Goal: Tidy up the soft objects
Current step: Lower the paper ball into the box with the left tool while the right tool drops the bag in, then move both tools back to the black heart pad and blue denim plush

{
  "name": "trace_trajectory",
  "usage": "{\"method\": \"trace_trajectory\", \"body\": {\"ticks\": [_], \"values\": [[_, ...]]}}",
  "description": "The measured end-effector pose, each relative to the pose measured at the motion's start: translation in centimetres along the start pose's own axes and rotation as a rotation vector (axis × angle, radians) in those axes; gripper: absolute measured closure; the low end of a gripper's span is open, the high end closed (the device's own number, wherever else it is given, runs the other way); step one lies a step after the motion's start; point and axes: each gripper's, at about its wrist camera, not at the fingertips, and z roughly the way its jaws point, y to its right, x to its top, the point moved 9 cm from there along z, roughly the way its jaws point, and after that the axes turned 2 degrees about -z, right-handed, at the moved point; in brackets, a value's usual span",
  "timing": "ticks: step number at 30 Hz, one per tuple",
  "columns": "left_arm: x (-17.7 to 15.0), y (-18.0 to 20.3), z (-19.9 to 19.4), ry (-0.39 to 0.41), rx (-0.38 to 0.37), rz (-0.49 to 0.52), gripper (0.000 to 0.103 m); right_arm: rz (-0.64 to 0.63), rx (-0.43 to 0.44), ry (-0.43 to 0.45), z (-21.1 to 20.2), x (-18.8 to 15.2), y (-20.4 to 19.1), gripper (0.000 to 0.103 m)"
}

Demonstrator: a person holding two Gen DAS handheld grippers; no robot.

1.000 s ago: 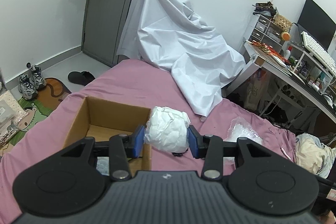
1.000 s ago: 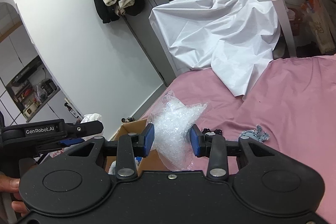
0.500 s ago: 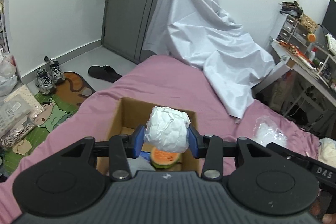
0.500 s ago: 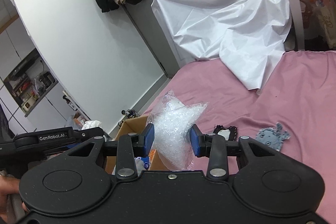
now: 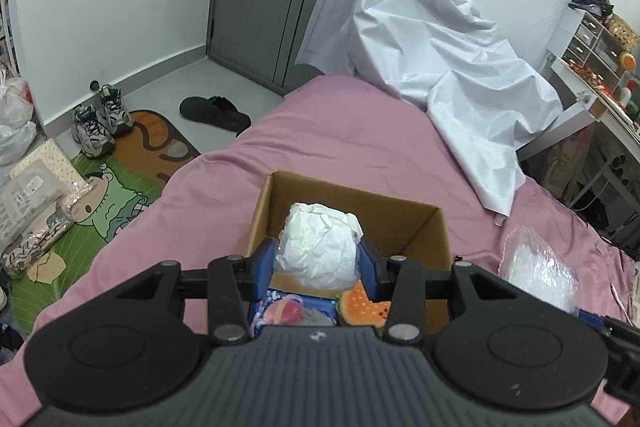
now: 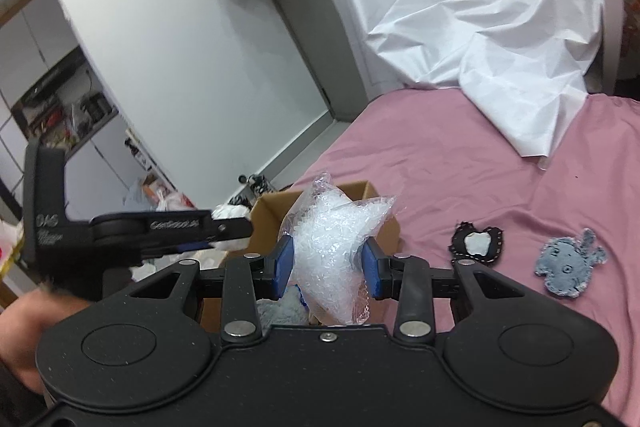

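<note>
My left gripper [image 5: 318, 263] is shut on a crumpled white paper ball [image 5: 320, 247] and holds it over the open cardboard box [image 5: 424, 227] on the pink bed. Inside the box lie a watermelon-slice plush [image 5: 366, 307] and a blue patterned item [image 5: 288, 307]. My right gripper [image 6: 327, 263] is shut on a clear bag of white filling [image 6: 332, 251], just right of the box [image 6: 268, 207]. The left gripper shows in the right wrist view [image 6: 224, 227], over the box. The bag also shows in the left wrist view [image 5: 538, 275].
A white sheet [image 5: 432, 59] drapes over the bed's far end. A black-edged patch [image 6: 476, 241] and a grey-blue plush patch [image 6: 568, 263] lie on the bed at the right. Shoes [image 5: 100, 119], a slipper and a mat are on the floor at the left. A desk [image 5: 600, 99] stands at the right.
My left gripper has carried the paper ball from beside the box to above its opening. My right gripper has brought the bag closer to the box.
</note>
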Motion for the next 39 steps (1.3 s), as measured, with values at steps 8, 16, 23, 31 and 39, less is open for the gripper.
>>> {"method": "trace_trajectory", "body": {"ticks": [8,16,23,31,39], "values": [[0.1,-1.3,1.8,-0.021,-0.008,-0.027,0.057,-0.014,-0.015,-0.046,2.1,-0.7,-0.7,0.067],[0.4,-1.7,1.6,-0.041,-0.057,-0.053,0.042,-0.020,-0.025,-0.072,3.3,-1.2,-1.5,0.067],[0.9,-2.3,-0.5,-0.008,-0.032,-0.052,0.034,0.000,-0.034,-0.079,3.9,-1.4,-1.4,0.062],[1.0,-1.8,-3.0,0.043,0.012,-0.002,0.024,0.021,-0.032,-0.044,2.3,-1.1,-1.5,0.051],[0.5,-0.2,-4.0,0.058,0.002,0.015,0.016,0.041,-0.056,-0.002,0.5,-0.6,0.1,0.036]]}}
